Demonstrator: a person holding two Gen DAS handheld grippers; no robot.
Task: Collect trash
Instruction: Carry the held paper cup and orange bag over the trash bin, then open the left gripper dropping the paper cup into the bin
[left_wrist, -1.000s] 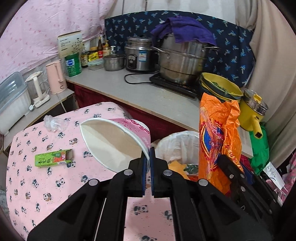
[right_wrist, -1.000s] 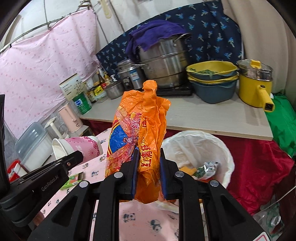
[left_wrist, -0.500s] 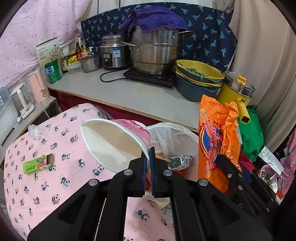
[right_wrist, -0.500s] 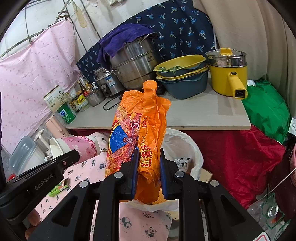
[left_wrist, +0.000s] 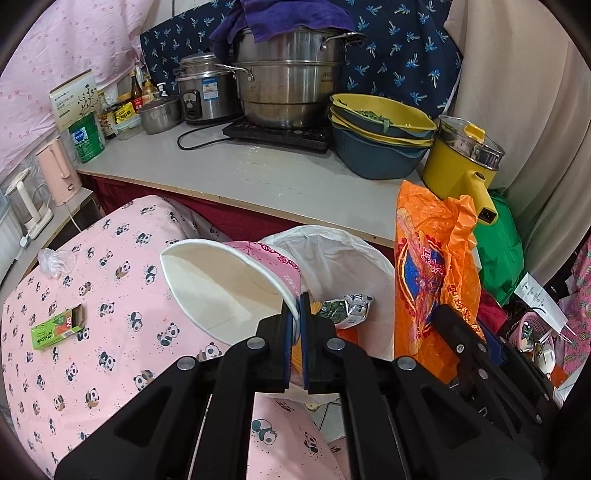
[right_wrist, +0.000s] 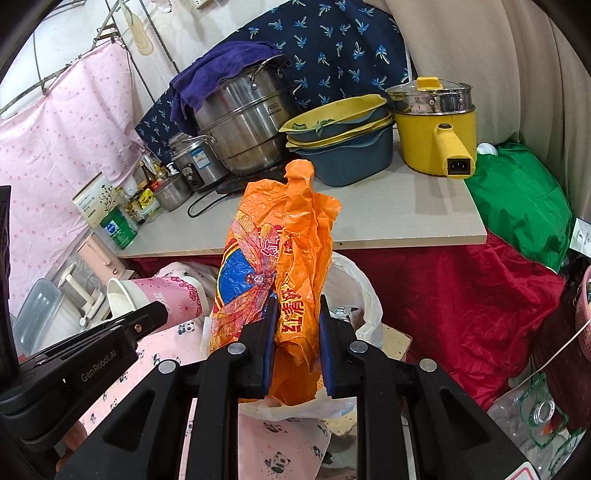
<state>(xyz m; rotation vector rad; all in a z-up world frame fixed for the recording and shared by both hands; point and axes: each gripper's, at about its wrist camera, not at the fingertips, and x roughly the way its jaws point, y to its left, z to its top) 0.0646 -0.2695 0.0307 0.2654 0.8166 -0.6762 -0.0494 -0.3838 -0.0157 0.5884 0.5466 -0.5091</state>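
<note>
Left wrist view: the left gripper (left_wrist: 295, 314) is pinched tight on the rim of a pink paper cup (left_wrist: 229, 284), mid-frame, with the white-lined trash bin (left_wrist: 343, 258) right behind it. Right gripper (right_wrist: 295, 325) is clamped on an orange plastic bag (right_wrist: 284, 251), dead center, standing upright.

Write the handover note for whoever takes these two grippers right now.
Left gripper: jaws shut on the rim of the pink paper cup, tipped sideways beside the bin.
Right gripper: jaws shut on the orange plastic bag, held upright above the white-lined trash bin.
Done: a few wrappers already lie in the bin.
Left: drop cup and bag in; the green carton and clear plastic wad are on the panda tablecloth.
</note>
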